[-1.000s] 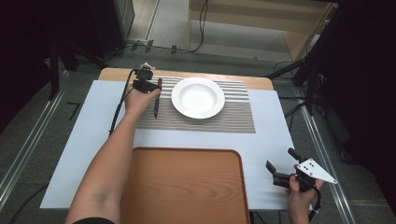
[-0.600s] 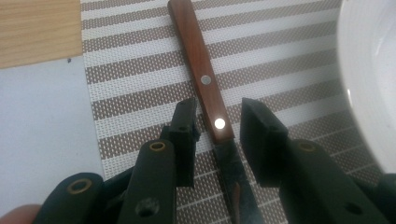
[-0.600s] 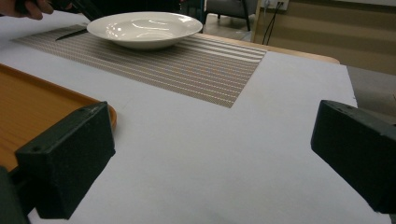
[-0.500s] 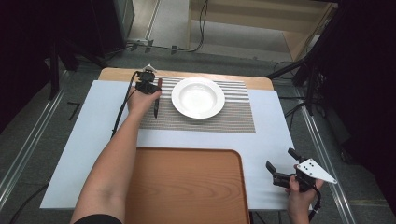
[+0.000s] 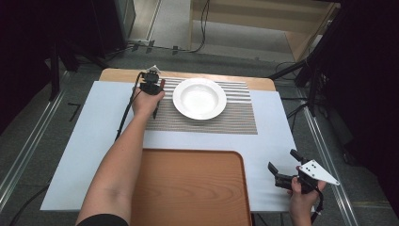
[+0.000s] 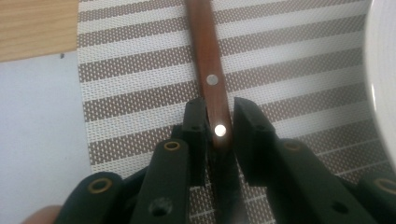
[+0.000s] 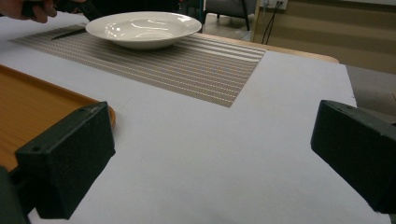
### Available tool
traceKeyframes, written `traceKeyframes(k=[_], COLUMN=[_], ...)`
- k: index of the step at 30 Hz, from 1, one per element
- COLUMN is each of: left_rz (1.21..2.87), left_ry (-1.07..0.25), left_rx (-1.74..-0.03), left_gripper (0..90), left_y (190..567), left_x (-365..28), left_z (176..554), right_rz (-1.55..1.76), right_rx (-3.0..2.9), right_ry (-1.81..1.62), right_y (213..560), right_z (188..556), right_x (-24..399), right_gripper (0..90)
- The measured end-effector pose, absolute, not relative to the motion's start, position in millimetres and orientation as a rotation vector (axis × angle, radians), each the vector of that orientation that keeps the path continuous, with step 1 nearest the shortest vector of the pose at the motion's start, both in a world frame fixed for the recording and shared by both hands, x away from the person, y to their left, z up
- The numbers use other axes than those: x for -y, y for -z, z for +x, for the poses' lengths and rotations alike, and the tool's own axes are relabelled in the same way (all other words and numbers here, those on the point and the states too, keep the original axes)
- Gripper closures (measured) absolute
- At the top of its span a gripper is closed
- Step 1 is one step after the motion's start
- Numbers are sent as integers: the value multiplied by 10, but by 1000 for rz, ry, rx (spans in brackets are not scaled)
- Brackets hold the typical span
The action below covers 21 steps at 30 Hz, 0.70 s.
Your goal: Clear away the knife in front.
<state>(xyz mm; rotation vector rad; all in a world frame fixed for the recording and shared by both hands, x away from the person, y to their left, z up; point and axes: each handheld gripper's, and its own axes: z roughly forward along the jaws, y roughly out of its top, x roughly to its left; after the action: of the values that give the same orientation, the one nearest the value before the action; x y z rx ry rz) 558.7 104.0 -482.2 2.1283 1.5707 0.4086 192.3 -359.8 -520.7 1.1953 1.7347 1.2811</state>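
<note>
A utensil with a brown riveted wooden handle [image 6: 208, 56] lies on the striped placemat [image 5: 235, 117], left of the white plate [image 5: 199, 98]. Its dark far end [image 5: 154, 112] shows under the person's left hand. My left gripper [image 6: 218, 116] points down over the handle. Its jaws have just been closing and now flank the handle closely, which still lies flat on the placemat [image 6: 140, 93]. In the high view the left gripper [image 5: 151, 84] sits at the mat's back left corner. My right gripper [image 5: 282, 160] rests near the table's front right, and its jaws [image 7: 210, 154] stand wide apart with nothing between them.
A wooden tray [image 5: 188, 188] lies at the front middle of the white table cover [image 5: 84, 141]. The plate's rim [image 6: 385, 70] is close on the right of the left gripper. Seen from the right gripper, the plate [image 7: 142, 28] stands far off, with the tray's corner [image 7: 28, 102] to its left.
The left hand has edged a little toward the plate and the near side. The right hand and gripper have stayed where they were.
</note>
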Motion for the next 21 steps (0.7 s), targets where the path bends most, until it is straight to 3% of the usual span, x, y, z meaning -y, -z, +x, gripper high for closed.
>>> traceKeyframes(k=[21], left_rz=[2151], left_ry=[-403], left_rx=[-1466], left_gripper=[769], left_y=[4579], left_x=[-1142], left_z=[5448], right_rz=[1198], right_rx=[-1731], right_ry=[-1285], right_y=[5207], right_z=[1924], right_x=[3602], right_gripper=[0])
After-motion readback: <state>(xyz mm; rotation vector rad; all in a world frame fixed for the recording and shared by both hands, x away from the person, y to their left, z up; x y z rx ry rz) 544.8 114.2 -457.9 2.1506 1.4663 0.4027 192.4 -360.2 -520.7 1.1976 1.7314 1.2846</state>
